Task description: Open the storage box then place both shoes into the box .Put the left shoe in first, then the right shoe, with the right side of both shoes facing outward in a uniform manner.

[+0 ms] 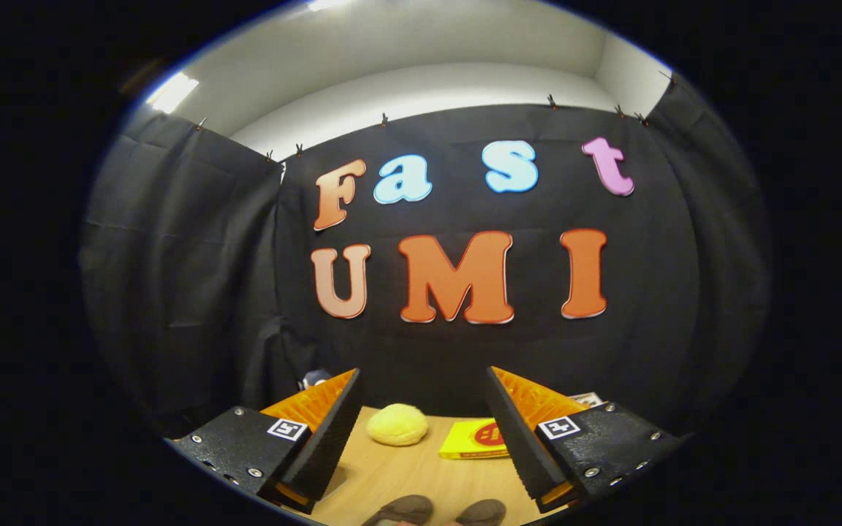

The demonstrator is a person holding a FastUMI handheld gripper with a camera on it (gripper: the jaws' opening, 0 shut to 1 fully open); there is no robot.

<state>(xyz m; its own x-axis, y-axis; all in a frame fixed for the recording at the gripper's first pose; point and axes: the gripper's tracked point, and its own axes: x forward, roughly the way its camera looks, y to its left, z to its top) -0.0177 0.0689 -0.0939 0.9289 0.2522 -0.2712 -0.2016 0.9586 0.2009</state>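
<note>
Your hand-held gripper (421,424) is spread wide with nothing between its fingers, raised level over the wooden desk (392,475). The two brown shoes (432,511) lie side by side on the desk below and between the fingers, toes barely in view. Beyond the fingers sit a yellow plush ball (397,424) and a yellow packet (473,439).

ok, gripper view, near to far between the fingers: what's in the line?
Two dark shoe tips, low between the open tool's fingers → bare wooden table → yellow round soft thing → black cloth wall. Yellow flat packet lies beside the round thing.
</note>
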